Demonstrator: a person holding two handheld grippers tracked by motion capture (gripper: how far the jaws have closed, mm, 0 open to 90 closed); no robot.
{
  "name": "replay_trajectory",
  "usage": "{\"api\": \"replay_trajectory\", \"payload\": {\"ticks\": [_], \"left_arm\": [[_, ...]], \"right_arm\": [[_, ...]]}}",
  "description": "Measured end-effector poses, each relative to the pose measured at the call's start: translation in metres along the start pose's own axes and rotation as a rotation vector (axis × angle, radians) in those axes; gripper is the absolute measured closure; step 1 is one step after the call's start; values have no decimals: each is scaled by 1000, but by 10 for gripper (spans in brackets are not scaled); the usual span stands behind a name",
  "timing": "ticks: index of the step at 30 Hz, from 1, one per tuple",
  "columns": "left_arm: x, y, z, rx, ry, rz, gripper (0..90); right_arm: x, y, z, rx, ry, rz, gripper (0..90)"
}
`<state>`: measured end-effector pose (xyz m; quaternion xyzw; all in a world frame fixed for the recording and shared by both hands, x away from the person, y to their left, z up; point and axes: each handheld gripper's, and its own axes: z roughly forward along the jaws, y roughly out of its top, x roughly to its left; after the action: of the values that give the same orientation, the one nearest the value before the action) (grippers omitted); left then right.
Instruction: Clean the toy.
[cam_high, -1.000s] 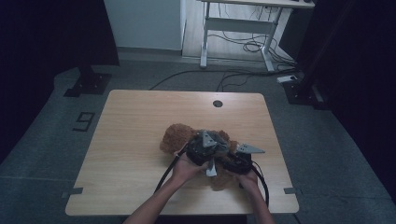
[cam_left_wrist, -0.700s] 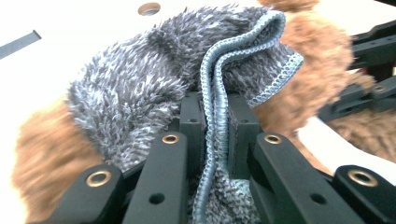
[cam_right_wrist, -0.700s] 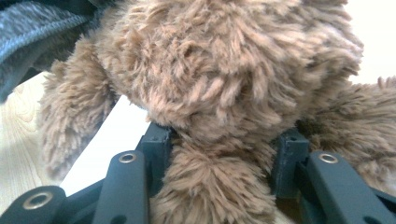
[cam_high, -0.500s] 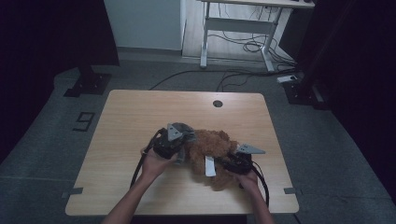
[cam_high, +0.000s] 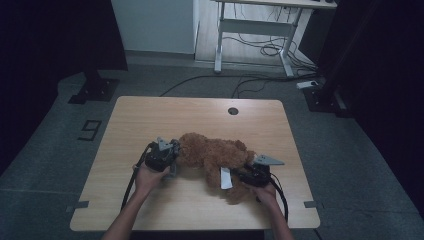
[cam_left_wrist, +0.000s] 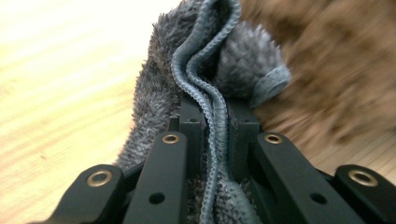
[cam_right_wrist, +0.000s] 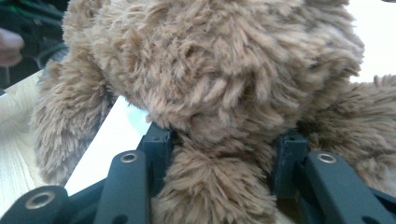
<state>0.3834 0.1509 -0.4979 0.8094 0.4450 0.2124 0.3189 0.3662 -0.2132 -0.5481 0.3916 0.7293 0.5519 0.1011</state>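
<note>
Left gripper (cam_left_wrist: 208, 140): jaws clamped on a grey cloth (cam_left_wrist: 205, 70) fold. Right gripper (cam_right_wrist: 219, 186): jaws clamped on a limb of the brown plush bear (cam_high: 215, 155) (lying at table centre). Left gripper sits at the bear's 9 o'clock, right at 4 o'clock. Surface: light wooden table (cam_high: 150, 115); grey floor, cables beyond.

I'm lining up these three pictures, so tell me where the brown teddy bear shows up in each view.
High view: the teddy bear lies on the table, centre front, between the two grippers.
Left gripper view: blurred brown fur at upper right, behind the grey cloth pinched in the left gripper.
Right gripper view: fur across most of the frame; the right gripper clamps a limb.
Shared landmark: the light wooden tabletop.
</note>
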Motion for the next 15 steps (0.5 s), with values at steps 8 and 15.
{"api": "replay_trajectory", "payload": {"ticks": [8,15], "left_arm": [[8,6,-4,20,-24,-20,790],[3,55,-55,-156,-67,0,789]], "right_arm": [[-1,-1,-1,3,4,5,533],[-1,-1,-1,4,5,1,533]]}}
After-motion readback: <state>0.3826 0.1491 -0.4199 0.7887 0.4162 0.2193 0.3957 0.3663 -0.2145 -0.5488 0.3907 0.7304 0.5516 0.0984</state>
